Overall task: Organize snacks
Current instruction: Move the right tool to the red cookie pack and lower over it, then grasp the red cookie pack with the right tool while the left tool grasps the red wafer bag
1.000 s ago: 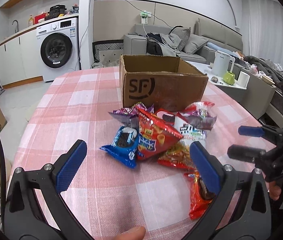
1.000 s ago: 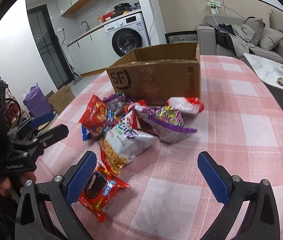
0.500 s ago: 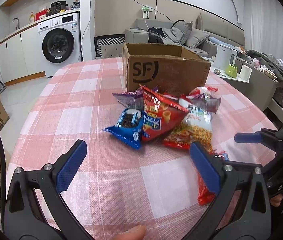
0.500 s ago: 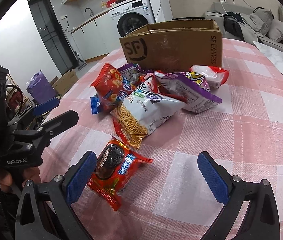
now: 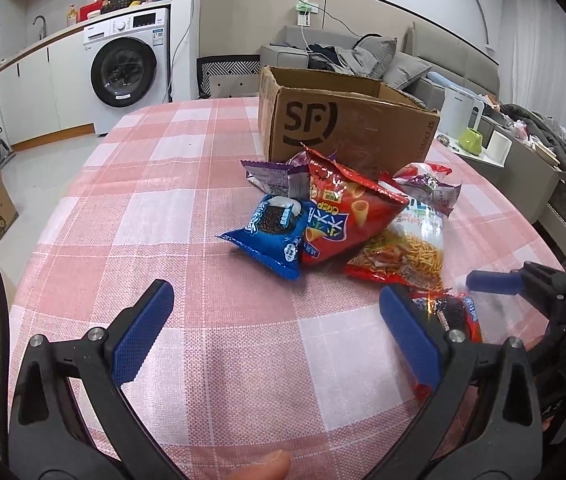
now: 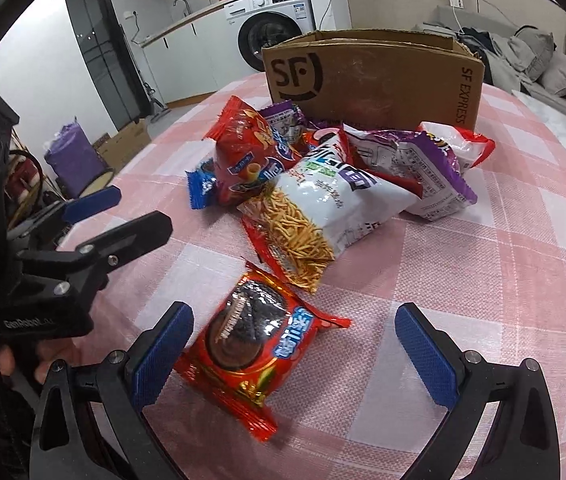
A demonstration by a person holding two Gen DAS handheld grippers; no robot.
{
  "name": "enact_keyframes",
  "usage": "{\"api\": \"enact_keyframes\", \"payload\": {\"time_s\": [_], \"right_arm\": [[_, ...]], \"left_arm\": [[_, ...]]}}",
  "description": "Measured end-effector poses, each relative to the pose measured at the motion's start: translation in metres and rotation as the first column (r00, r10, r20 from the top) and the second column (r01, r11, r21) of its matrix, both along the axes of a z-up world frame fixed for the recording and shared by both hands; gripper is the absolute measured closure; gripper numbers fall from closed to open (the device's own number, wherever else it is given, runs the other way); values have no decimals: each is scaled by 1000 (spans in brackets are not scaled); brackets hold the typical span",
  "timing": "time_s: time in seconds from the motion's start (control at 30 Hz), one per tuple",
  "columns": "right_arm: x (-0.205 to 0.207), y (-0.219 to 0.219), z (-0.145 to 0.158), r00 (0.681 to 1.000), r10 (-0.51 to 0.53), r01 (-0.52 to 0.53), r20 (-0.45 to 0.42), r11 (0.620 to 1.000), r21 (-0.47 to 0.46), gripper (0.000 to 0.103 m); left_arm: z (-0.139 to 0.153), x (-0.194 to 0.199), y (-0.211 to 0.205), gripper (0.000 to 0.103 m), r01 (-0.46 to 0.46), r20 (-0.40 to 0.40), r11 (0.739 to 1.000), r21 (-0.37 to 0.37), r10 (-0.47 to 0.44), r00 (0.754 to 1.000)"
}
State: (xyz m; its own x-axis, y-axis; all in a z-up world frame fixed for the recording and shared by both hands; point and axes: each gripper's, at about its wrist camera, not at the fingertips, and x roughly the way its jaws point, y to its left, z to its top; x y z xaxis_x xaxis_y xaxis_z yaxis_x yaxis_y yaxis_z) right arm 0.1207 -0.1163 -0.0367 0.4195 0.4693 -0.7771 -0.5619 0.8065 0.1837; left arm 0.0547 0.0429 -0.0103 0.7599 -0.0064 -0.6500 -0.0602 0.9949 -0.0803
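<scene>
Two hand-held grippers over a worktop (image 5: 155, 184) covered in a pink-and-white checked cloth. One open cardboard box (image 6: 375, 76) stands at the far side, printed "SF" on its near face and "SF EXPRESS" along one end. Just in front of it lies a loose pile of snack packets, at least seven in all.

Counted from the right wrist view: one red cookie packet (image 6: 255, 356), lying apart from the pile and nearest the camera; one white packet of thin fried sticks (image 6: 315, 216); one red packet of tube-shaped crisps (image 6: 243, 156); one blue cookie packet (image 6: 201, 186), half hidden under the red one; two purple-edged packets (image 6: 423, 168), (image 6: 283, 118); one red-and-white packet (image 6: 463, 144) touching the box end. The printing on the packets is Chinese and too small to read.

The right gripper (image 6: 295, 340) hangs low with its jaws spread wide, one on each side of the red cookie packet, not pinching it. The left gripper (image 5: 275, 328) has its jaws spread wide over bare cloth, near the blue cookie packet. A label reading "GenRobot.AI" shows on the left gripper's body. A fingertip (image 5: 259, 468) shows at the bottom edge of the left wrist view.
</scene>
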Motion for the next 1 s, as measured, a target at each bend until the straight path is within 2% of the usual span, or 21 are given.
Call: {"api": "enact_keyframes", "payload": {"time_s": [0.23,0.57,0.67,0.8,0.87,1.0], "right_arm": [[6,-24,-2,999,-40,40,-8,999,-14,0],[-4,-31,1,999,-12,15,48,998,-66,2],[-7,-35,0,1000,23,-22,19,999,-30,17],[-13,-32,1,999,47,-47,26,999,-16,26],[-16,-30,1,998,58,-57,35,998,-20,27],[-19,-27,2,996,86,-86,39,996,-11,39]], "left_arm": [[-1,-1,-7,1,11,5,999,33,-12,1000],[-2,-2,-10,1,10,5,999,40,-11,1000],[-2,-2,-10,1,11,5,999,40,-11,1000],[-2,-2,-10,1,11,6,999,40,-11,1000],[-3,-1,-11,1,13,3,999,40,-14,1000],[-3,-1,-11,1,16,5,999,45,-16,1000]]}}
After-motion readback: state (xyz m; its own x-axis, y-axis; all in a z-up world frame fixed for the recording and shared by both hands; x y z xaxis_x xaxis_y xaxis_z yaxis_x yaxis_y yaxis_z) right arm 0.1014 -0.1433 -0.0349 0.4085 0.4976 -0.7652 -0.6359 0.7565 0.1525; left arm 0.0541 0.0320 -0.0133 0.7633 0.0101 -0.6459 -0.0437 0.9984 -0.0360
